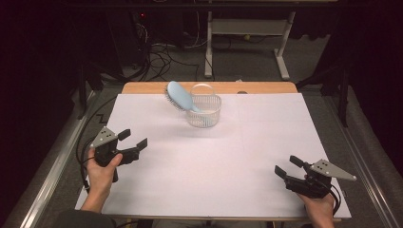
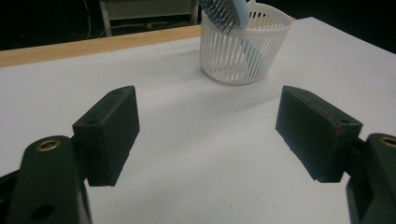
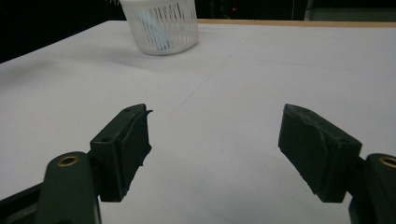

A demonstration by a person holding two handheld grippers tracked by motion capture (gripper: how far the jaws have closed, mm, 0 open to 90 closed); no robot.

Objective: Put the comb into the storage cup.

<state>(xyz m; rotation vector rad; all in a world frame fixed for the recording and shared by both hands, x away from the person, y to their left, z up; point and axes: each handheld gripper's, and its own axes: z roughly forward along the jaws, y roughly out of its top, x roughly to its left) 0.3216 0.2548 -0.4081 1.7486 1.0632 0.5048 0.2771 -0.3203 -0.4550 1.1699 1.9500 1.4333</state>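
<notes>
Left claw (image 1: 131, 140): released, jaws wide apart with nothing between them; only bare sheet shows in the gap in the left gripper view.
Right claw (image 1: 288, 166): released too, jaws spread over bare sheet.
Left hand (image 1: 102, 167): comes in from 7 o'clock of the table, gripping the tool from below, jaws aimed toward 2 o'clock.
Right hand (image 1: 319, 203): at 5 o'clock, low near the table edge, jaws aimed toward 10 o'clock.
Basket (image 1: 205, 111): white, slatted, upright at 12 o'clock on the white sheet (image 1: 237, 142), well apart from both claws.
Hairbrush (image 1: 179, 96): pale blue, handle down inside the basket, head leaning out over the rim toward 10 o'clock.
</notes>
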